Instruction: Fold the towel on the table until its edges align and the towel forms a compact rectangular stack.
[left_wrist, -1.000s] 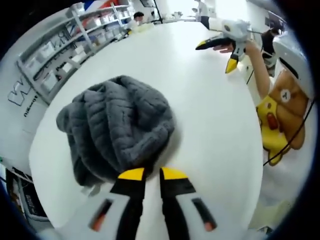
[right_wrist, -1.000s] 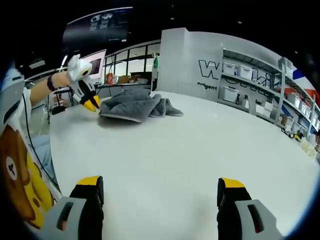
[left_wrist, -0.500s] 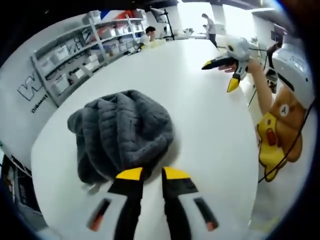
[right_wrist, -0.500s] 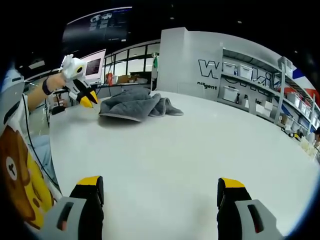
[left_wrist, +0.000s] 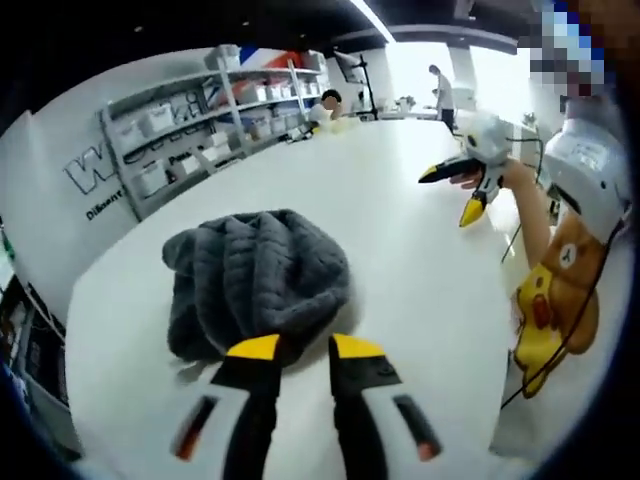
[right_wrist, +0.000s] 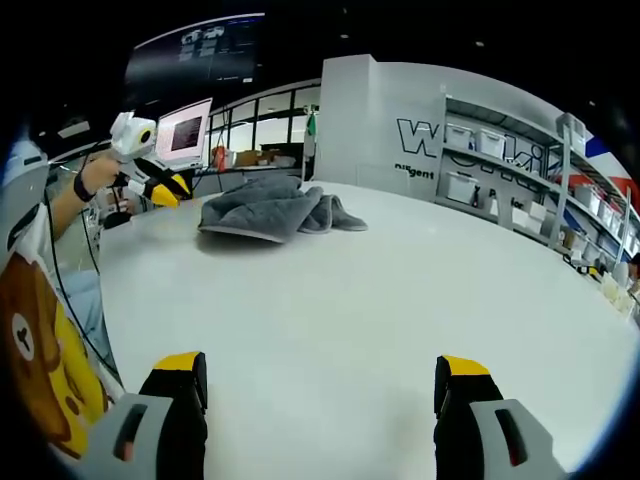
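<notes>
Towel: grey, thick-piled, bunched in a rumpled heap on the white table. No edges aligned; folding judged not yet begun. In the right gripper view the towel lies toward the table's far side, with loose folds trailing off to one side.

Left gripper: yellow-tipped jaws nearly together with a narrow gap between them, nothing clamped. Tips sit at the towel's near edge; touching or just short of it cannot be told. In the right gripper view the left gripper hangs raised, just beside the towel's edge.

Right gripper: jaws wide apart, empty, over bare table, well apart from the towel. In the left gripper view the right gripper shows held above the table, well off from the towel.

Risks, judged:
- Heap hides the corners; a pinch on a mid-fold would lift a bunch and deepen the tangle.
- Thick pile may slip from a shallow bite.
- A one-sided pull would drag the whole towel across the smooth table.
</notes>
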